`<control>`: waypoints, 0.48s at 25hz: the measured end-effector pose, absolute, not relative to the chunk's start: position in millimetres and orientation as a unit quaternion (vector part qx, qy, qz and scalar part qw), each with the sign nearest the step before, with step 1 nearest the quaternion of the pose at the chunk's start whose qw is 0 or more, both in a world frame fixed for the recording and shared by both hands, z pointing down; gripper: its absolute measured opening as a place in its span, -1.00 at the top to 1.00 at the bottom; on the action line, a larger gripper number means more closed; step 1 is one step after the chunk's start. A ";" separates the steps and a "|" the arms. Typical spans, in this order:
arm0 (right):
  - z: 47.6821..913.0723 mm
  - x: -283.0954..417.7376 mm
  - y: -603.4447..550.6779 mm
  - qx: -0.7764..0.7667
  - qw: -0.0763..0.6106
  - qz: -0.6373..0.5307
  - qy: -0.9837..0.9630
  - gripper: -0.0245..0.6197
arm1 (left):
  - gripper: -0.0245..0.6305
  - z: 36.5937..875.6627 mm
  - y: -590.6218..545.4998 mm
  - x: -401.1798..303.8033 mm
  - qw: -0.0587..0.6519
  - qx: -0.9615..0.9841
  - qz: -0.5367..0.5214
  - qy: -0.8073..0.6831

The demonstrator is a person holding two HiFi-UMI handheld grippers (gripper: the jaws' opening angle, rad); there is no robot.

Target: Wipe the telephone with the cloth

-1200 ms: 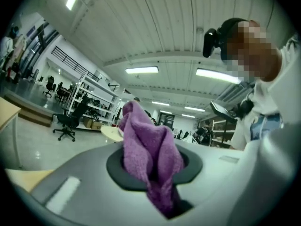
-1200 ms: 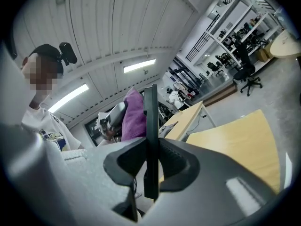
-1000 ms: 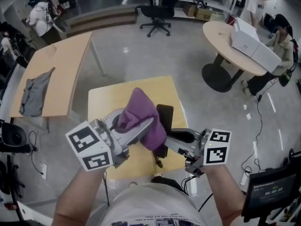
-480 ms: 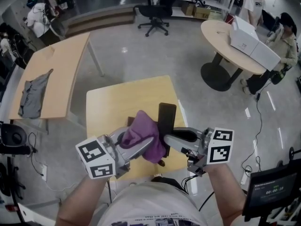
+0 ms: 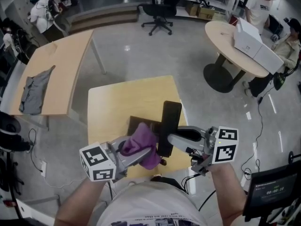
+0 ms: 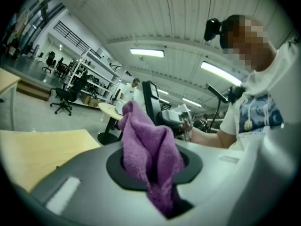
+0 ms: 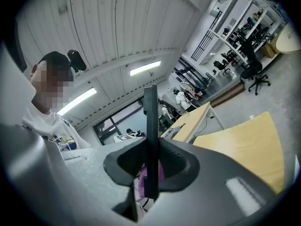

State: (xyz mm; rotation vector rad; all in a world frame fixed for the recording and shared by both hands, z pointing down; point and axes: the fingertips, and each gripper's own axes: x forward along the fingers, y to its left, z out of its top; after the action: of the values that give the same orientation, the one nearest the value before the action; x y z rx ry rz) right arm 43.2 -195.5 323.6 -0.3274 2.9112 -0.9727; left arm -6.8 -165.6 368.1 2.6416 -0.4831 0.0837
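Lower now than a second ago, the left gripper [image 5: 148, 153] has carried the purple cloth [image 5: 139, 142] down from in front of the telephone's top to beside its lower half, so more of the black telephone [image 5: 169, 124] shows. The right gripper [image 5: 172, 138] has barely shifted.

From the head view the telephone is a broad dark slab held up over the near edge of the light wooden table [image 5: 117, 100], with a dark flat pad [image 5: 138, 123] lying on the table behind the cloth. The cloth's right edge meets the telephone's left edge there, though contact cannot be confirmed.

Only the right gripper view shows the telephone [image 7: 150, 140] edge-on, a thin upright strip clamped between that gripper's pads, with a sliver of purple cloth [image 7: 161, 173] just behind it.

The left gripper view shows what the head view hides: the cloth [image 6: 150, 154] is bunched and pinched between the closed jaws, its folds standing up past them, and the telephone [image 6: 151, 108] rises right behind it.
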 end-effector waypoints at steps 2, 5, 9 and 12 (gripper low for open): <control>321.1 40.5 -191.1 -0.092 0.026 -0.312 0.945 0.69 | 0.67 361.8 -173.1 -13.8 0.230 0.956 0.016 -0.181; 320.2 34.1 -180.7 -0.063 0.019 -0.307 0.949 0.69 | 0.66 334.4 -192.5 -23.1 0.217 0.958 -0.013 -0.188; 319.9 28.5 -167.9 -0.023 0.005 -0.302 0.953 0.69 | 0.66 290.0 -220.3 -19.5 0.184 0.966 -0.039 -0.179; 317.5 23.6 -163.5 -0.004 0.007 -0.304 0.953 0.69 | 0.67 268.6 -228.5 -13.6 0.163 0.973 -0.046 -0.158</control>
State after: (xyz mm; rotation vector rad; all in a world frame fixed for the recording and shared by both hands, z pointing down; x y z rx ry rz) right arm 23.6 -163.5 317.5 -0.0138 2.9797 -0.9507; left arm -13.6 -228.5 268.6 2.7742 -0.4515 -0.1303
